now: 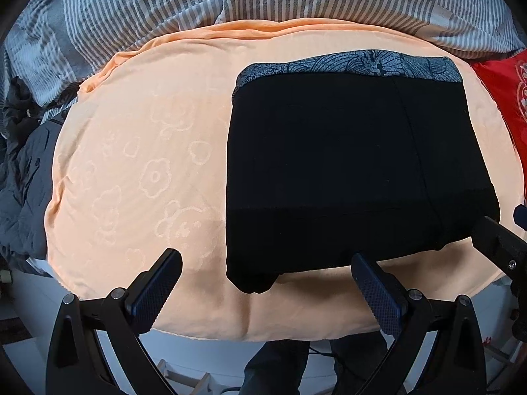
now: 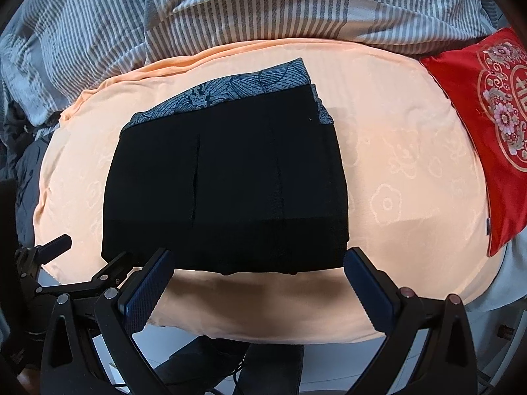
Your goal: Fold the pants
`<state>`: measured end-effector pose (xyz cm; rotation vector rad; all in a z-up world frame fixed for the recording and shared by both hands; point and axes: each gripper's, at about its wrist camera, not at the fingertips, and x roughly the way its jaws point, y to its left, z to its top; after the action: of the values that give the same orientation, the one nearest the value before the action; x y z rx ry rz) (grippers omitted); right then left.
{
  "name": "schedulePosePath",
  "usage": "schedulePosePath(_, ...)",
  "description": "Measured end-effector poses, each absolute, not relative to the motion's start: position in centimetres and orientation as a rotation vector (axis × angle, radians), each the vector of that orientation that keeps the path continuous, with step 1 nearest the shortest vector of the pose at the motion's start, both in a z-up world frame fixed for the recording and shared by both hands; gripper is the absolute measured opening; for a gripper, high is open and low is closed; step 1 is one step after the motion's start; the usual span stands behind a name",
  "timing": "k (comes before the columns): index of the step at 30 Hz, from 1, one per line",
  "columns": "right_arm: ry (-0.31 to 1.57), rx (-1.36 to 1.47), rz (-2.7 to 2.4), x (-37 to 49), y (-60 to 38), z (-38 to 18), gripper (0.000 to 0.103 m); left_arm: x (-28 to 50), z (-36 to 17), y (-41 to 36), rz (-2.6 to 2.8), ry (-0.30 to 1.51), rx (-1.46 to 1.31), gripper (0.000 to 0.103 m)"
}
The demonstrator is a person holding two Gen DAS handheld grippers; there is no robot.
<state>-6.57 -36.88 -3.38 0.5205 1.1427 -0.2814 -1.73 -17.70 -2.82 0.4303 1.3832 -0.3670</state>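
1. The black pants (image 2: 227,181) lay folded into a compact rectangle on the peach blanket (image 1: 138,151), over a blue patterned garment (image 2: 230,93) whose edge showed along their far side.
2. The left tool (image 1: 266,276) stood wide apart and held nothing, hovering just short of the pants' near left corner; the right tool (image 2: 258,271) was likewise spread wide and empty at the near edge.
3. Judged from the neat stack, the fold looked nearly or fully done. If another fold were wanted, it would go best with each tool pinching all layers at a near corner and both lifting evenly, so that the lower layers did not slide.
4. A small lump of cloth hung at the near left corner in the left wrist view and might need tucking.
5. Open blanket lay to both sides of the pants. The striped duvet (image 2: 230,10) bounded the far side, the red embroidered cushion (image 2: 494,125) the right, and the bed's near edge dropped away just below the tools.
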Motion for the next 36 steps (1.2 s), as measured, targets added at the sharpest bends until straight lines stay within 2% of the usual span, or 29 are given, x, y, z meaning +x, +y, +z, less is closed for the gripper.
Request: schedulePosePath(36, 1.155, 0.539, -0.28, -6.1, -37.23, -3.92, 0.103, -1.65, -2.66, -17.88, -0.386, 1.375, 0.449, 0.103)
